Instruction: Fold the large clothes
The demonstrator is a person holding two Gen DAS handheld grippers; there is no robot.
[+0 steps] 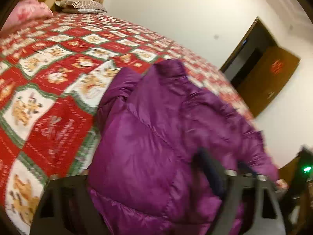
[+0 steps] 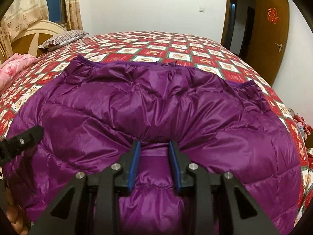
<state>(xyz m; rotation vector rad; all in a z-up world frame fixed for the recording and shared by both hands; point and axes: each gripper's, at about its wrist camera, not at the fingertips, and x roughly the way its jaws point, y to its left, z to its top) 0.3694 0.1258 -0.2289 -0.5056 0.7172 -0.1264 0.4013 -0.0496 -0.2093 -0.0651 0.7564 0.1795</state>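
Note:
A purple puffer jacket lies spread on the bed, its hem toward the far side. My right gripper has blue pads set around a bunched fold at the jacket's near edge, with fabric between the jaws. In the blurred left wrist view the jacket hangs bunched and lifted over my left gripper. Only one dark finger shows, with fabric covering the rest. The left gripper's finger also shows at the left edge of the right wrist view.
The bed has a red and white patterned quilt. A striped pillow and a pink blanket lie near the headboard. A brown door stands open at the right.

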